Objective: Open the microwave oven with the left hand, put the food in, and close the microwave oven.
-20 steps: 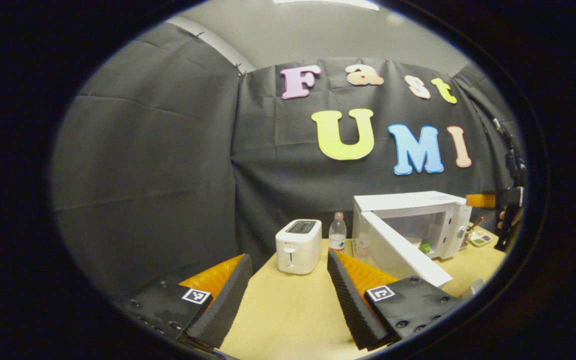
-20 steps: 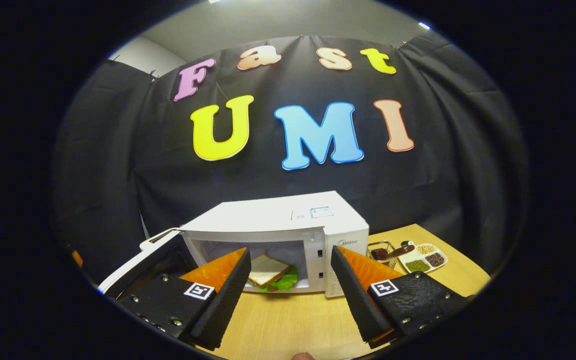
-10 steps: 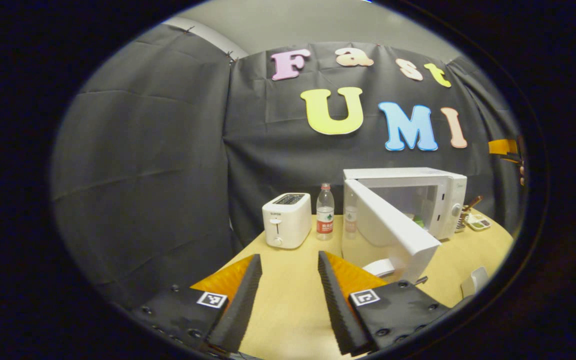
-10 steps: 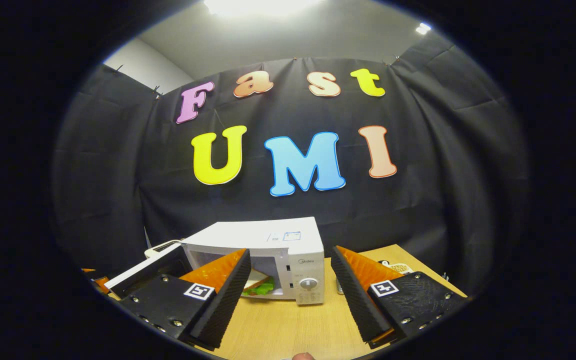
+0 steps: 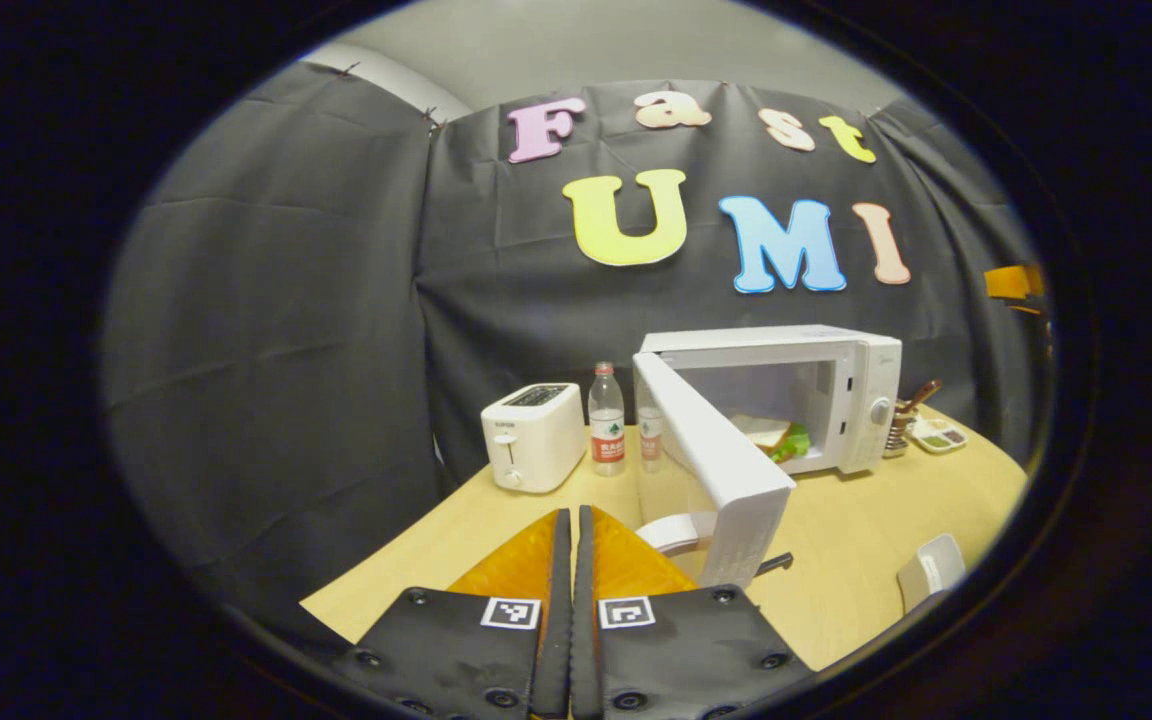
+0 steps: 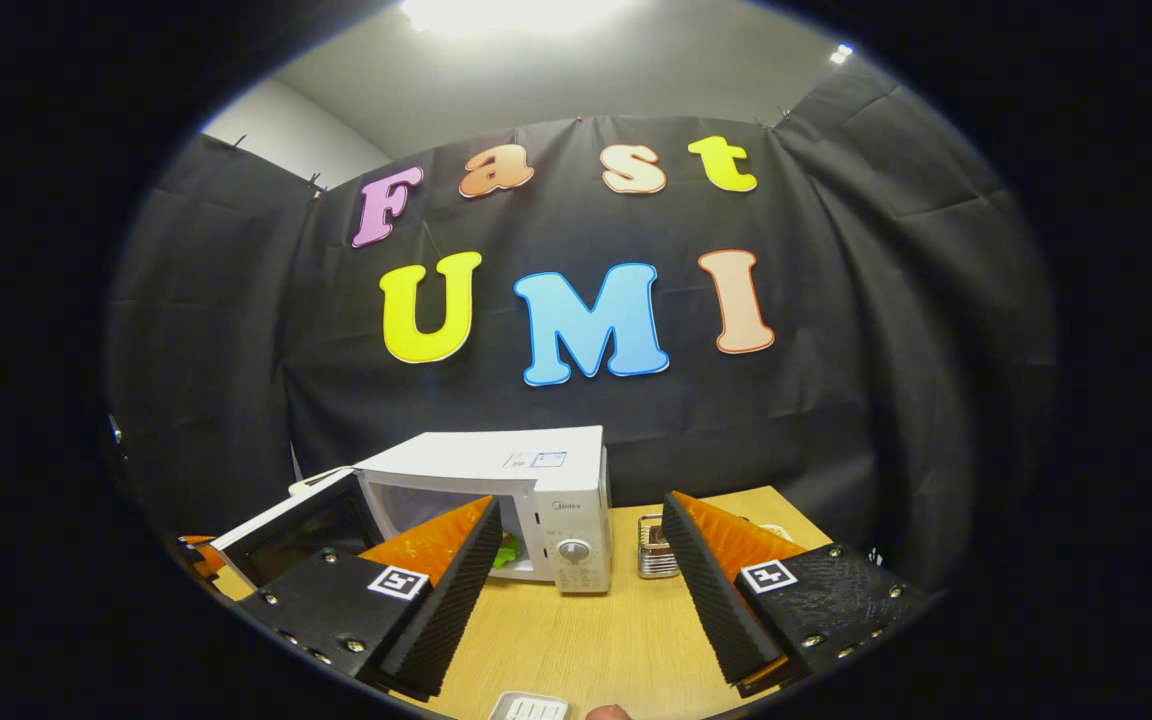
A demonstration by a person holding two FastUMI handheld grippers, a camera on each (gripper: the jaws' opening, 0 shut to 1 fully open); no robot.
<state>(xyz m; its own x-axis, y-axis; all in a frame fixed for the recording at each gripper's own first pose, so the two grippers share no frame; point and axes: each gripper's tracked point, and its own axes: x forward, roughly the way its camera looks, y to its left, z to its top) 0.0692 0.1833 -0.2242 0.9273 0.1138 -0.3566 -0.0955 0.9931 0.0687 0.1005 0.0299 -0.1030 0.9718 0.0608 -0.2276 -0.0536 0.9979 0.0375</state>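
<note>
One step of the task looks to be left: the sandwich (image 5: 774,436) already lies inside the microwave oven (image 5: 841,345), so the coming move turns on the open door (image 5: 714,462). In the left gripper view that door is hinged at the oven's left side and swings out toward the camera, its long face slanting from the hinge down to its free edge, which stands just ahead and slightly right of the left tool (image 5: 572,610). That tool is fully closed, its two fingers pressed together with nothing between them. By my judgement it is the nearer one and is placed to push the door's outer face rightward and back toward the cavity. The right tool (image 6: 576,590) is spread wide and empty; in the right gripper view it sits well back from the oven, facing the control panel (image 6: 579,545), with the door at its left. The oven stands toward the far edge of the tabletop (image 5: 841,560). To its left along that edge are a water bottle (image 5: 606,425) and a white toaster (image 5: 533,436), both clear of the door's swing. To its right sits a small rack (image 6: 656,547). A white dish (image 5: 929,570) lies near the tabletop's right front edge, apart from the door's path.
</note>
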